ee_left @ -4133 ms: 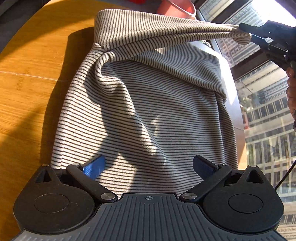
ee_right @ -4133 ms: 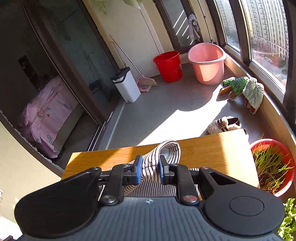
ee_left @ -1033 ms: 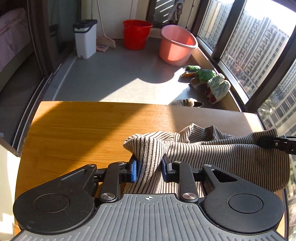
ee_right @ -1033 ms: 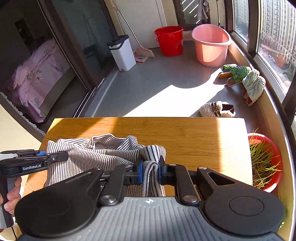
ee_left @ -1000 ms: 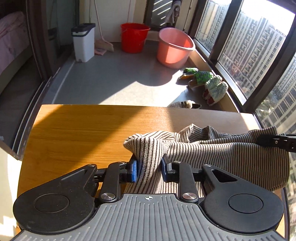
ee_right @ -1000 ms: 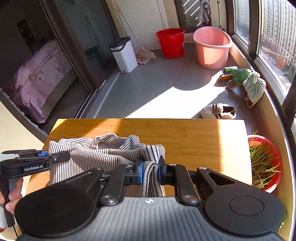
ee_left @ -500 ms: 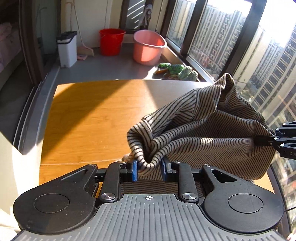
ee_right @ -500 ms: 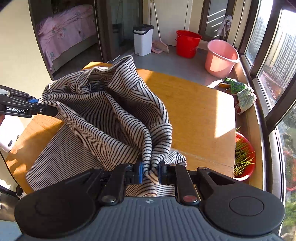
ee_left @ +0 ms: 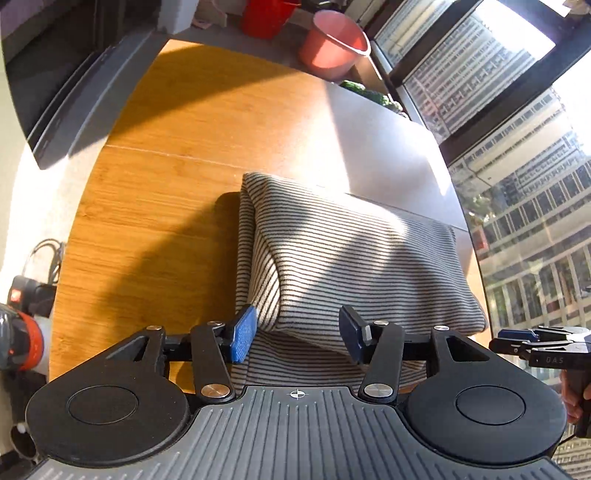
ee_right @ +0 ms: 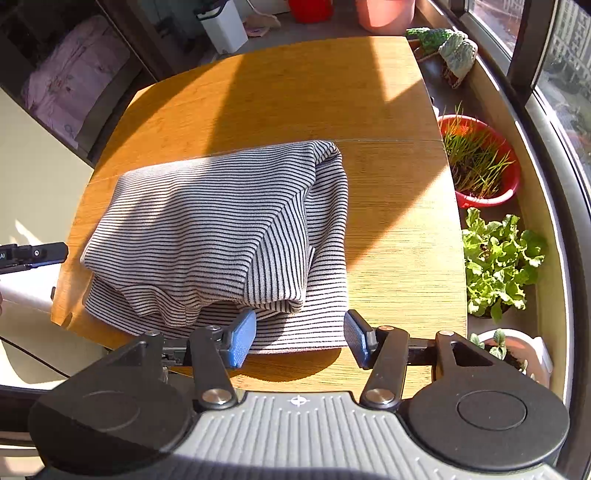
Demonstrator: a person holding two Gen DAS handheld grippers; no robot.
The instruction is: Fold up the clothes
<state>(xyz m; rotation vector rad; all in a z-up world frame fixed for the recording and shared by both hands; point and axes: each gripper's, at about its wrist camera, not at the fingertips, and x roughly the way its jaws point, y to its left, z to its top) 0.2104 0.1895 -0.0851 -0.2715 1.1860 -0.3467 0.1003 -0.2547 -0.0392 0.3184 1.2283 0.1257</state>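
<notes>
Left gripper (ee_left: 298, 334): its blue-padded fingers (ee_left: 242, 334) stood wide apart with nothing between them, poised just over the near edge of the striped garment (ee_left: 354, 266).
Right gripper (ee_right: 298, 338): jaws likewise spread and gripping nothing, one blue pad (ee_right: 240, 341) just over the garment's near hem, the other off its corner above bare wood.
Each gripper in the other's view: the right one's tip showed at the right edge of the left wrist view, near the garment's corner; the left one's tip showed at the left edge of the right wrist view, beside the table's edge. Whether either touched the cloth could not be told.
Striped garment: a grey-and-black striped knit lay folded in stacked layers on the wooden table (ee_right: 388, 229), the upper layer doubled over a lower one that stuck out along the near edge. It lay partly in sun, partly in shadow.
Wooden table: its far part was bare, and a seam ran across the boards.
Beyond the table: a pink basin (ee_left: 332, 46) and a red bucket (ee_left: 264, 16) stood on the grey floor.
Window side: a red pot of grass (ee_right: 480, 162) stood near a leafy green plant (ee_right: 498, 258), and knitted slippers (ee_right: 456, 53) lay on the sill.
</notes>
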